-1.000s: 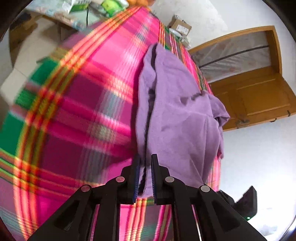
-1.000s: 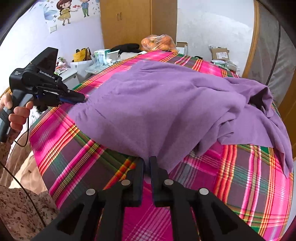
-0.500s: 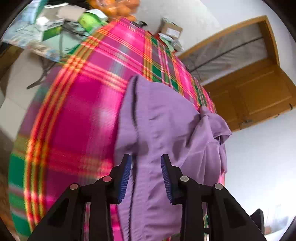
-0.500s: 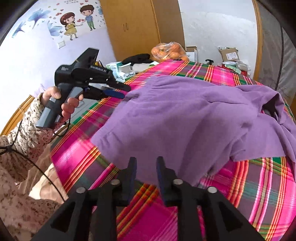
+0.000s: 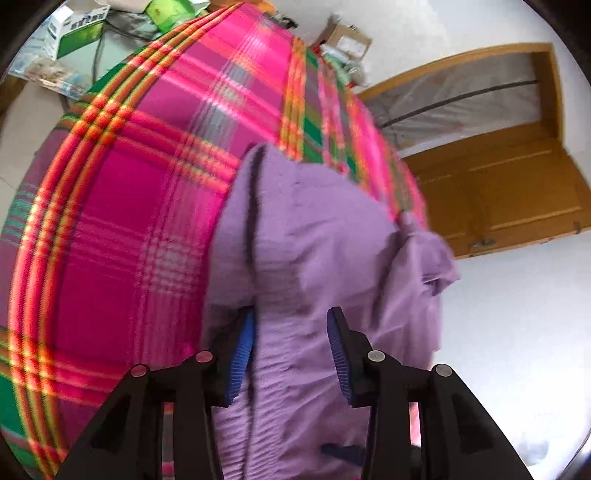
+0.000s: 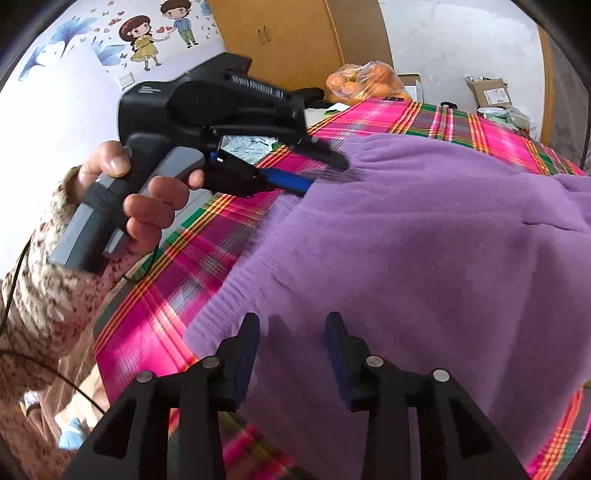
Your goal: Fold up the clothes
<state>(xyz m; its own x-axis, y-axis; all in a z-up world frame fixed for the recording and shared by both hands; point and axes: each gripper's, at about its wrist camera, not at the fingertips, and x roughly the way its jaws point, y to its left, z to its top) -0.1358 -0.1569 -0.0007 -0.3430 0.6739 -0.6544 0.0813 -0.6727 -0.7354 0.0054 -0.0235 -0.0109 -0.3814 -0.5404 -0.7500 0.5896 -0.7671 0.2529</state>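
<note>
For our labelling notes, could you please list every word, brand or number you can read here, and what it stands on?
Nothing reads clearly.
Green-and-white box: dark print, too blurred to read.
Cardboard box: label too small to read.
Left gripper, whose jaws have just been opening with the edge of the purple sweater between them: white logo and raised lettering on its body, both blurred.

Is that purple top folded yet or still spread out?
Mostly spread: the purple top lies broadly across the plaid cloth, bunched at one end.
</note>
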